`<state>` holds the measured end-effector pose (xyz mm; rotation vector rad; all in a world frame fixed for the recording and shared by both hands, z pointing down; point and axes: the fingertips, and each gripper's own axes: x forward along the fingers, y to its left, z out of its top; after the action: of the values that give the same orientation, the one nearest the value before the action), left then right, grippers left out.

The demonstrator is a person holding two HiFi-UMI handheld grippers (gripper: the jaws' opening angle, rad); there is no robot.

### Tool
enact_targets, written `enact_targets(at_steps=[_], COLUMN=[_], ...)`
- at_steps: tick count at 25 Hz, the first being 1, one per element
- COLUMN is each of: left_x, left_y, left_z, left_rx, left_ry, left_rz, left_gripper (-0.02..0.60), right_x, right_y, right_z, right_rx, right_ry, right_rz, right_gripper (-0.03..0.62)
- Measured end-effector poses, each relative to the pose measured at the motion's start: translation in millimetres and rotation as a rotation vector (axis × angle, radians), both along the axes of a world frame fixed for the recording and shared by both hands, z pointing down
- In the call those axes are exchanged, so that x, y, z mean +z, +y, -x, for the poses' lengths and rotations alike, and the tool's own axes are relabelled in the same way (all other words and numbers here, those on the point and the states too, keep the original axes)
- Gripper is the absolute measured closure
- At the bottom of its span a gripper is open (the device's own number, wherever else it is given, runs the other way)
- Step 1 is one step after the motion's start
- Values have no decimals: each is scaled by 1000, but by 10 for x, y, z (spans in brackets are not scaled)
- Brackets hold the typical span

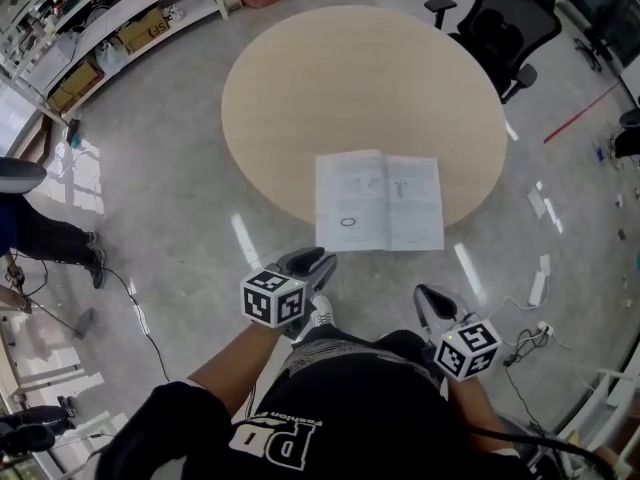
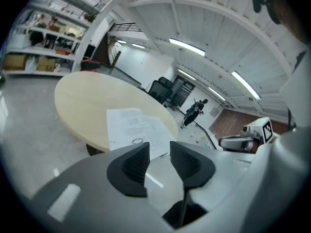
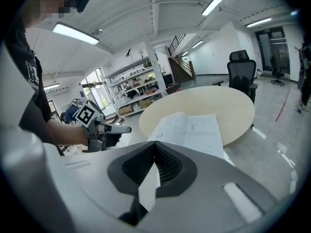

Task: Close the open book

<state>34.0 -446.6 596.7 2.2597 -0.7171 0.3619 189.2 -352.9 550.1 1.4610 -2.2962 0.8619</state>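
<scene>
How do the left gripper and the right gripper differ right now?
The left gripper has its jaws apart; the right gripper has its jaws together. In the head view the left gripper sits closer to the table edge than the right gripper. Both are empty and short of the open book.

lab workspace with stocked shelves (image 1: 112, 16), office chair (image 1: 508, 20)

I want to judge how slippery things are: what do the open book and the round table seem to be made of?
Open book: thin white printed paper, matt; the pages lie flat with a slight hump at the fold. Round table: smooth pale beige top with low sheen, probably laminate or wood veneer; no grain shows.
</scene>
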Motion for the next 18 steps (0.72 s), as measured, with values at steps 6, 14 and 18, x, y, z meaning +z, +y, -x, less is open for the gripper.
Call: enact_targets(at_steps=[6, 14, 18], left_x=[782, 1365, 1416], left_y=[-359, -447, -399], left_z=[388, 371, 228], left_rx=[-407, -568, -604], left_ry=[200, 383, 419], left_rz=[377, 490, 533], left_gripper=[326, 305, 354], right_x=[90, -110, -145], right_y=[-286, -613, -590], right_z=[32, -247, -357], right_rx=[-116, -198, -190], right_ry=[-29, -30, -41], right_rz=[27, -11, -30], right_gripper=[586, 586, 586])
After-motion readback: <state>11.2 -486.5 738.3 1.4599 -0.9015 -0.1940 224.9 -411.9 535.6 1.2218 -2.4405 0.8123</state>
